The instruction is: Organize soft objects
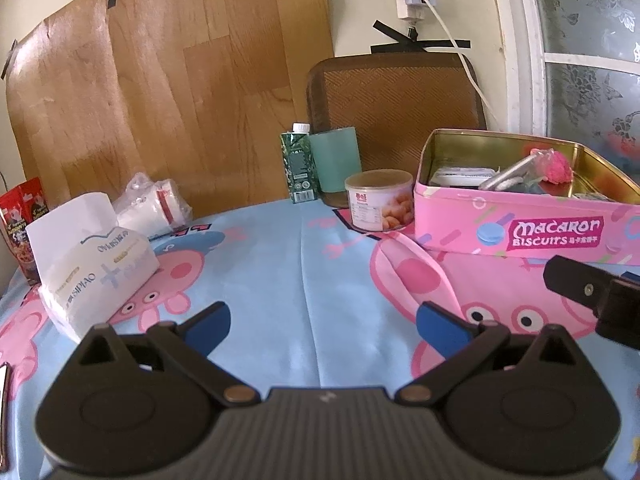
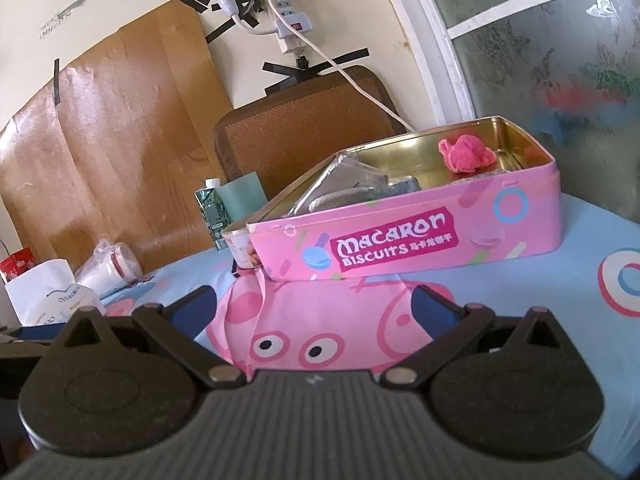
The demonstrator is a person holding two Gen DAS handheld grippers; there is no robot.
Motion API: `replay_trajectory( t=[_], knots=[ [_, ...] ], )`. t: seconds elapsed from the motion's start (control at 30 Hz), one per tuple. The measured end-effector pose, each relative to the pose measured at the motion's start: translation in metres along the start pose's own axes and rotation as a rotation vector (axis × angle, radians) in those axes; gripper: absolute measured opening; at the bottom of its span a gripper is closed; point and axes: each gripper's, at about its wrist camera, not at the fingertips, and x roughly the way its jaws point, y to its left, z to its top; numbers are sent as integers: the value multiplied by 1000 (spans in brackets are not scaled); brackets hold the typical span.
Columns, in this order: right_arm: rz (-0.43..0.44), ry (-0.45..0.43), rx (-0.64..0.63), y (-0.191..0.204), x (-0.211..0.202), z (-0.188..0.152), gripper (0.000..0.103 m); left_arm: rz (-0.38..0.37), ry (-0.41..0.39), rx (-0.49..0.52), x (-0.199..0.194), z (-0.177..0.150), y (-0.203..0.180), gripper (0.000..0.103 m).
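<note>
A pink biscuit tin (image 1: 520,220) (image 2: 400,240) stands open on the cartoon tablecloth. Inside it lie a pink fluffy ball (image 1: 558,168) (image 2: 466,154), a clear packet with a white cord (image 2: 340,188) and other small items. A white tissue pack (image 1: 92,264) (image 2: 44,296) and a bagged white bundle (image 1: 154,206) (image 2: 108,266) sit at the table's left. My left gripper (image 1: 322,326) hovers open over bare cloth, between tissue pack and tin. In front of the tin my right gripper (image 2: 316,308) is open and holds nothing; part of it (image 1: 592,296) shows in the left wrist view.
A round snack tub (image 1: 378,200) stands left of the tin, with a green carton (image 1: 298,164) and a teal cup (image 1: 334,160) behind it. Red packets (image 1: 20,224) sit at the far left edge. A brown chair back (image 1: 394,104) and a wooden board (image 1: 160,92) rise behind the table.
</note>
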Motion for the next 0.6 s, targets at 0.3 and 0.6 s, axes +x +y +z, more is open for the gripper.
replay_trajectory(
  t=[0.3, 0.6],
  knots=[
    [1, 9, 1, -1, 2, 0, 103, 11, 3, 20, 1, -1, -4, 103],
    [2, 10, 1, -1, 2, 0, 103, -23, 15, 14, 3, -1, -3, 103]
  ],
)
